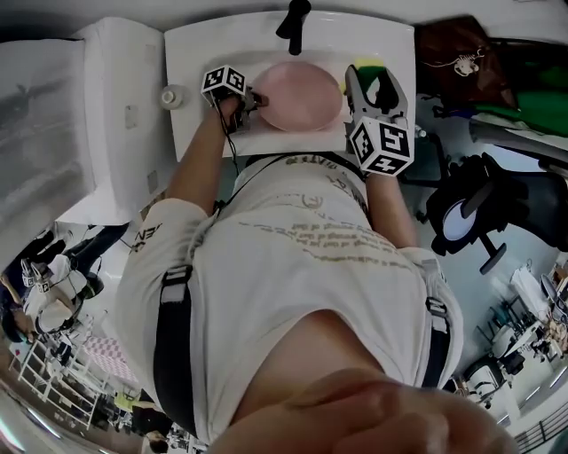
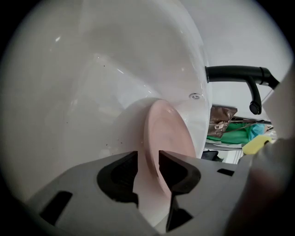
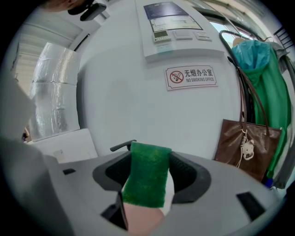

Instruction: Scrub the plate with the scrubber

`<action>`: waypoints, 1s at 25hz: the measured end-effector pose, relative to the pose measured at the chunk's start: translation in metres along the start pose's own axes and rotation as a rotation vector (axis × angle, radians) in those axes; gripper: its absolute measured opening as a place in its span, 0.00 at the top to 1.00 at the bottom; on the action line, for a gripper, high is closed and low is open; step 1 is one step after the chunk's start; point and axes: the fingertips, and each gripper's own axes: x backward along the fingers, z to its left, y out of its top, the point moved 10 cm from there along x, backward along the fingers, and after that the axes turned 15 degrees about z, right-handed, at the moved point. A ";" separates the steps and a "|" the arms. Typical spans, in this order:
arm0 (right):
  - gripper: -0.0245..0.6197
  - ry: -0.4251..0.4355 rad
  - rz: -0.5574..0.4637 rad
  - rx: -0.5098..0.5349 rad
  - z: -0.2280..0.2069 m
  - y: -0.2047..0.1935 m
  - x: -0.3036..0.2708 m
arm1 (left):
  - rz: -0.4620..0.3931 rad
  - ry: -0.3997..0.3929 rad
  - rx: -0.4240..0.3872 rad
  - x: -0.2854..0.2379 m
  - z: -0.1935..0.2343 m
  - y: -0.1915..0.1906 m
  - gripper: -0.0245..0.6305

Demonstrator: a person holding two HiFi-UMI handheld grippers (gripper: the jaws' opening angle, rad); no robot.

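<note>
**Over the sink, a loose hold on the plate as the scrubber waits**

At a white sink [image 1: 191, 62] under a black faucet [image 1: 295, 22], a person leans in with a tool in each hand. A pink plate [image 1: 302, 96] lies tilted in the basin, its left rim between the jaws of the left tool [image 1: 255, 99].

To scrub well, the plate likely needs a firm pinch on that rim first, so it does not skid round the bowl. The green face of the scrubber should then meet the plate flat and work in short strokes from the far edge toward the held rim, clear of the faucet.

Seen along the left tool [image 2: 148, 168], the jaws stand wide and released. The plate [image 2: 168, 133] passes between them by its rim, with a narrow gap on one side, so nothing is clamped. The right tool [image 3: 147, 170] is clenched on the scrubber [image 3: 145, 177], a sponge with its green pad facing the camera. From above, the right tool [image 1: 371, 84] holds the scrubber [image 1: 366, 71] just beside the plate's right rim; whether the two touch cannot be told.
</note>
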 end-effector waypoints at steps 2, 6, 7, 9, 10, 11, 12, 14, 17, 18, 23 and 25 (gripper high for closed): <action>0.57 -0.004 -0.003 -0.003 -0.001 0.000 0.001 | 0.013 -0.034 0.020 -0.005 0.000 0.001 0.74; 0.57 -0.011 -0.004 -0.007 -0.001 0.000 0.004 | 0.031 -0.037 0.032 -0.008 -0.001 0.002 0.86; 0.57 -0.013 -0.005 -0.007 -0.001 0.000 0.005 | 0.028 -0.036 0.034 -0.007 -0.001 0.002 0.86; 0.57 -0.016 -0.005 -0.010 -0.001 0.000 0.007 | 0.007 -0.050 0.053 -0.004 -0.001 0.001 0.87; 0.57 -0.018 -0.005 -0.012 -0.001 -0.001 0.008 | -0.008 -0.064 0.065 -0.002 -0.001 0.000 0.87; 0.57 -0.019 -0.005 -0.014 -0.002 -0.002 0.009 | -0.025 -0.076 0.075 0.000 -0.001 -0.001 0.87; 0.57 -0.020 -0.005 -0.016 -0.002 -0.002 0.009 | -0.043 -0.085 0.083 0.002 -0.001 -0.002 0.87; 0.57 -0.021 -0.004 -0.019 -0.003 -0.003 0.010 | -0.074 -0.094 0.091 0.004 -0.002 -0.005 0.89; 0.57 -0.023 -0.003 -0.022 -0.004 -0.005 0.012 | -0.116 -0.106 0.083 0.008 -0.005 -0.012 0.89; 0.57 -0.023 -0.002 -0.023 -0.004 -0.006 0.013 | -0.128 -0.108 0.071 0.009 -0.008 -0.013 0.90; 0.57 -0.020 0.010 -0.024 -0.006 -0.009 0.013 | -0.156 -0.127 -0.044 0.010 -0.031 -0.018 0.90; 0.57 -0.010 0.022 -0.026 -0.006 -0.010 0.013 | -0.144 -0.134 -0.082 0.007 -0.044 -0.021 0.89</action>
